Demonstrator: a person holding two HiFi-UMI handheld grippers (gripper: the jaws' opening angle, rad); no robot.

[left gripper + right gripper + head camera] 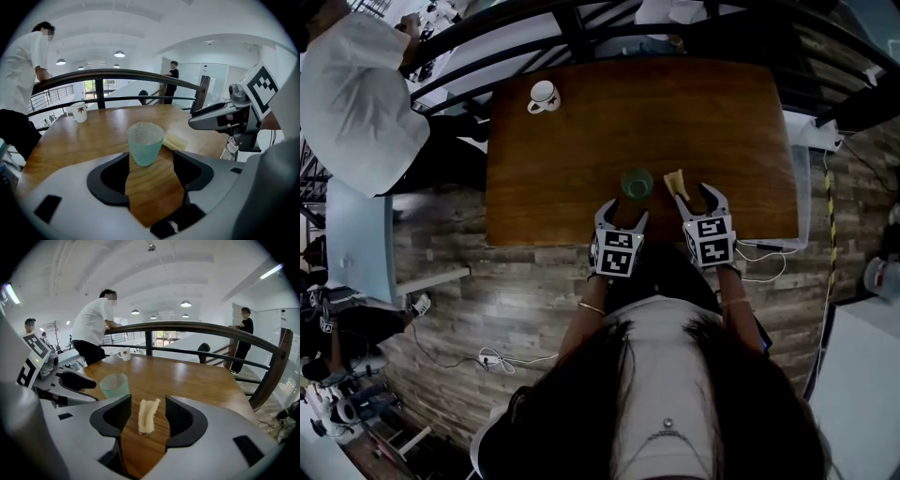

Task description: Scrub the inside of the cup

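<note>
A pale green dimpled cup (637,183) stands upright on the wooden table (581,159), near its front edge. In the left gripper view the cup (145,143) stands just beyond my open jaws, untouched. My left gripper (621,217) sits just short of it. Right of the cup lies a cream scrubbing sponge (676,181). In the right gripper view the sponge (147,416) lies flat on the wood between the open jaws, with no pad pressing on it. My right gripper (702,198) stands open around it. The cup (114,386) shows at the left there.
A white mug (544,97) with a red mark stands at the table's far left. A dark railing (197,329) runs behind the table. A person in white leans on it at the left; another stands far off. White cables (766,251) lie by the table's front right.
</note>
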